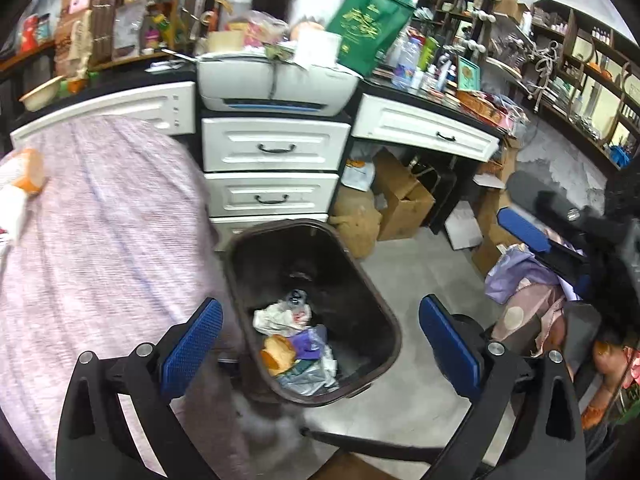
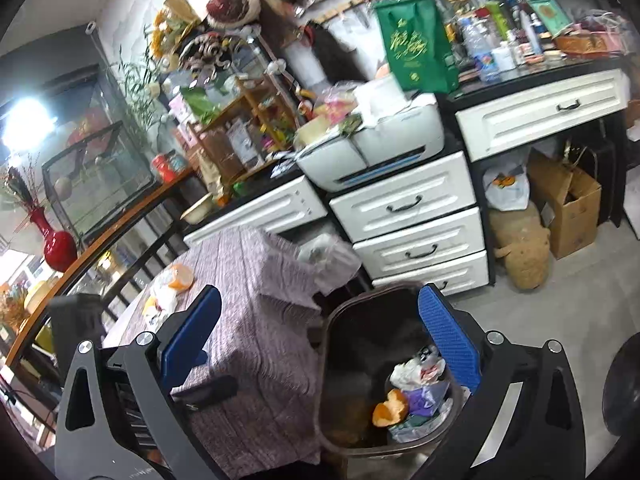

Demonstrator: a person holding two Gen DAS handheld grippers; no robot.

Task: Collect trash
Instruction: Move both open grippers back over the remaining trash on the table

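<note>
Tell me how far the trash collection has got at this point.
Done: crumpled wrappers and an orange peel lie in the dark brown plastic bin. In hand: nothing; left tongs and right tongs are open, empty. Left: orange-and-white scraps on the purple tablecloth.

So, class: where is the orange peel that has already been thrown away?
The orange peel lies in the brown bin, lower centre-right in the right wrist view, beside purple and white wrappers, on the floor right of the cloth-covered table.
</note>
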